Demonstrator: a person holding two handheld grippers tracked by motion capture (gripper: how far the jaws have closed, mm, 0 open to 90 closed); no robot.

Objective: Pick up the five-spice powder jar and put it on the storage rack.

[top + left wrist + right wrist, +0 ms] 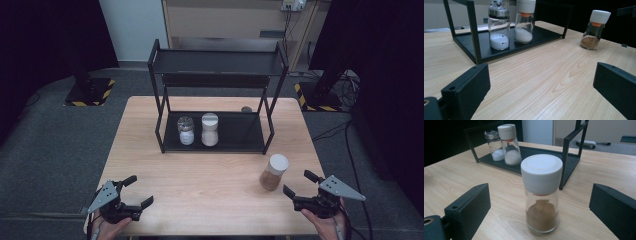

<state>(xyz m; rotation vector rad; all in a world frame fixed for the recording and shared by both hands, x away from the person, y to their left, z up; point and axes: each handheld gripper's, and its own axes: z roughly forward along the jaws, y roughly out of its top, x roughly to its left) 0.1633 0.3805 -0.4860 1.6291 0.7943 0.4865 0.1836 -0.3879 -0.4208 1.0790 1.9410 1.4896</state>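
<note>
On the right side of the pale wooden desk, a glass jar of brown powder with a white cap stands upright, just in front of the rack's right front leg. The right claw sits low on the desk right beside it, jaws spread wide and pointing at the jar; in the right gripper view the jar stands between the two black jaws but touches neither. A hand grips that tool from the near edge.

The left claw rests near the front left corner of the desk, well apart from the jar, its jaws also wide with nothing between them but bare wood. From the left gripper view the brown jar shows far off to the right.

At the back of the desk stands a black two-level rack. On its lower shelf are two more jars side by side: one with a silver top holding a little white powder, and one with a white cap holding more white powder. The upper shelf carries nothing I can make out.
</note>
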